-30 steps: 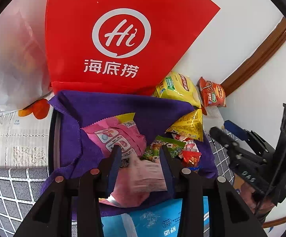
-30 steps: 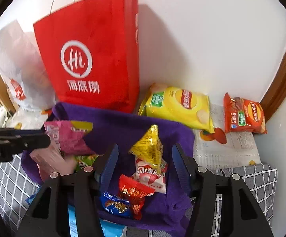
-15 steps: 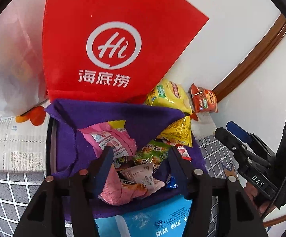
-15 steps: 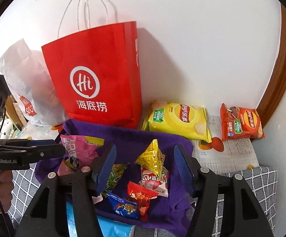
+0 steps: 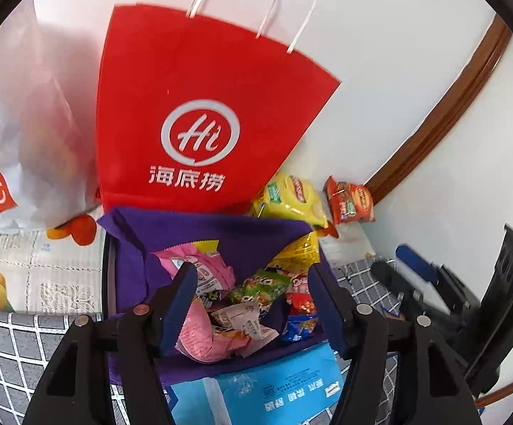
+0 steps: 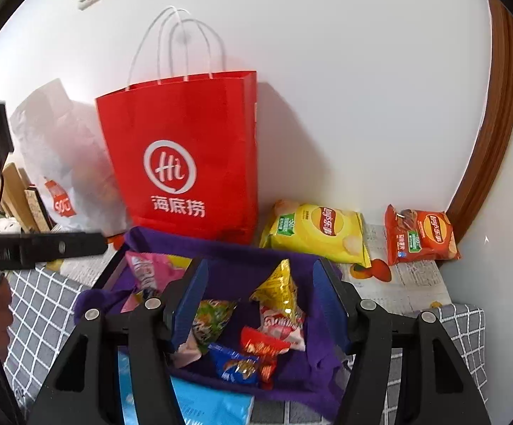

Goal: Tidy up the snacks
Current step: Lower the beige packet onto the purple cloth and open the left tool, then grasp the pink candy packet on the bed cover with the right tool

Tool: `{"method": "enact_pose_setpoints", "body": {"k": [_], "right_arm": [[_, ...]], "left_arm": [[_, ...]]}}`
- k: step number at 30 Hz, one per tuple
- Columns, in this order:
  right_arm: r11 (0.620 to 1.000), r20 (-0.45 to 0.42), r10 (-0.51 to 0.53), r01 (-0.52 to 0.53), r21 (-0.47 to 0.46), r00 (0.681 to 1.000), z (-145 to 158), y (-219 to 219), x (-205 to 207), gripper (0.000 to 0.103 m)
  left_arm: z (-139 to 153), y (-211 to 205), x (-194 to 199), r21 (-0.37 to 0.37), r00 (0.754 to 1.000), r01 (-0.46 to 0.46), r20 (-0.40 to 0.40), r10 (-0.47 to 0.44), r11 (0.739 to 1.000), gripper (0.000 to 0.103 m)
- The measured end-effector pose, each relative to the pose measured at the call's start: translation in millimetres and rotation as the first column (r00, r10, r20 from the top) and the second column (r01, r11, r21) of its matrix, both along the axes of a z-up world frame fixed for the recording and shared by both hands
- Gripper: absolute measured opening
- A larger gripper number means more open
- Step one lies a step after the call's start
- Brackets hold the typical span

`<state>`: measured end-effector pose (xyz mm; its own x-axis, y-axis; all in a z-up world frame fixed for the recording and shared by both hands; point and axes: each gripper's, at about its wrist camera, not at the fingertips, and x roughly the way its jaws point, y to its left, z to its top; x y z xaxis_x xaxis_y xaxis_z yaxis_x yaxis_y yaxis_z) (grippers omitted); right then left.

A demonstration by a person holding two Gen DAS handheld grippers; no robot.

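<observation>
Left claw [image 5: 251, 304] jaws opening, nothing pinched; pink packet [image 5: 199, 333] and white wrapper [image 5: 245, 318] lie loose below and between the fingers, in the purple-lined bin [image 5: 129, 248]; right claw [image 6: 260, 304] about half open, empty, hanging over the same bin [image 6: 302, 382], with the red sachet [image 6: 261, 349] and blue sachet [image 6: 233, 363] under the gap and the gold pouch [image 6: 279, 285] just ahead.

Step, as I read it: a drop into the bin just finished, both claws free; snacks not yet binned: yellow chips [image 6: 318, 232] and orange chips [image 6: 421, 237], ahead and to the right of the right claw, flat by the wall, beyond the bin's far edge; red bag [image 6: 185, 163] stands ahead-left.

Next move likely right claw: reach forward over the bin, open wider, pinch the yellow bag by an edge; puffy bag, may slip.
</observation>
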<state>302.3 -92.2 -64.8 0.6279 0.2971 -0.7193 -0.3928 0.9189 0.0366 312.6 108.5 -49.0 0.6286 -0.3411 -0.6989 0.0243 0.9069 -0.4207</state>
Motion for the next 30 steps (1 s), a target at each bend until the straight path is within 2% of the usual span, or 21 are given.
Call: {"method": "enact_pose_setpoints", "body": {"k": [3,6,10,13,17,25,30], "right_arm": [[1.000,-0.009,0.008,-0.008,0.005,1.000,3,-5,-22,0.062],[1.000,-0.037,0.026,-0.026,0.013,0.999,2,-12,-45,0.062],[0.999,-0.085,0.015,-0.012,0.042,0.996,-4,-25,-77,0.062],[0.996,-0.127,0.011,0.000,0.088,0.992,-10,-34,-100,0.062],[0.993,-0.163,0.082,-0.068,0.092,0.983,-22,-29,-132,0.062],[0.980,-0.165,0.196,-0.200,-0.007,0.967,-64,5,-189,0.062],[0.967,-0.173,0.228,-0.243,-0.073,0.958,-85,19,-201,0.062]], "left_arm": [[11,-6,-8,0.032,1.000,0.011,0.017,-0.012,0.999,0.064],[19,-11,-20,0.045,0.999,0.012,0.035,-0.014,0.999,0.069],[21,-16,-43,0.055,0.999,0.033,0.017,-0.034,0.998,0.070],[22,-16,-67,0.092,0.999,0.045,0.003,-0.046,0.995,0.070],[19,-9,-98,0.122,0.999,0.032,-0.009,-0.032,0.992,0.070],[0,8,-149,0.148,0.999,0.006,-0.055,0.002,0.989,0.070],[-8,15,-165,0.153,0.998,0.001,-0.064,0.009,0.988,0.070]]}}
